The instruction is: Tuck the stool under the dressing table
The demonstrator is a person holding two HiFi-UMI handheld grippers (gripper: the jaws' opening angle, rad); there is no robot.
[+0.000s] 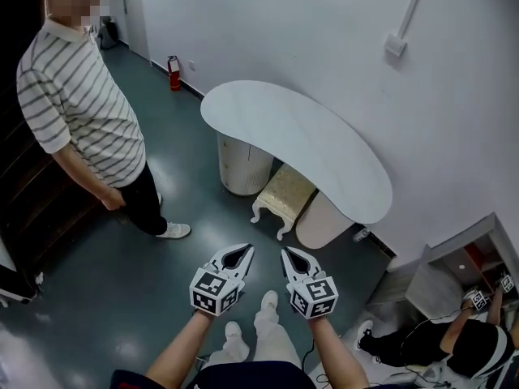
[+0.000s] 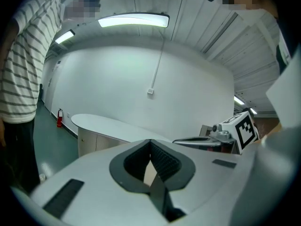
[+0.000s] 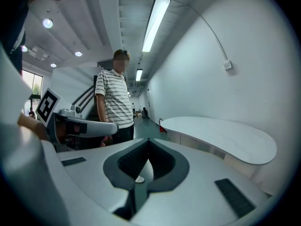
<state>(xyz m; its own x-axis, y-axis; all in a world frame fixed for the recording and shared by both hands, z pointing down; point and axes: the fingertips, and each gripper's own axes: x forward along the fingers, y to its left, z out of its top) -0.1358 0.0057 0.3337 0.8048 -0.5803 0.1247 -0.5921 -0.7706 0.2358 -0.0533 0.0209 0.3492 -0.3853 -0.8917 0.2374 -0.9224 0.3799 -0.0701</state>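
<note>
Under the near edge of the dressing table (image 1: 292, 132), in the head view, the stool (image 1: 282, 194) is seen partly tucked between two round pedestals (image 1: 243, 167), well apart from the left gripper (image 1: 242, 252) and right gripper (image 1: 290, 254). In the left gripper view the jaws are shown pressed together on nothing, and likewise in the right gripper view. A stool leg could be jammed against a pedestal by a crooked push. No writing can be read.
</note>
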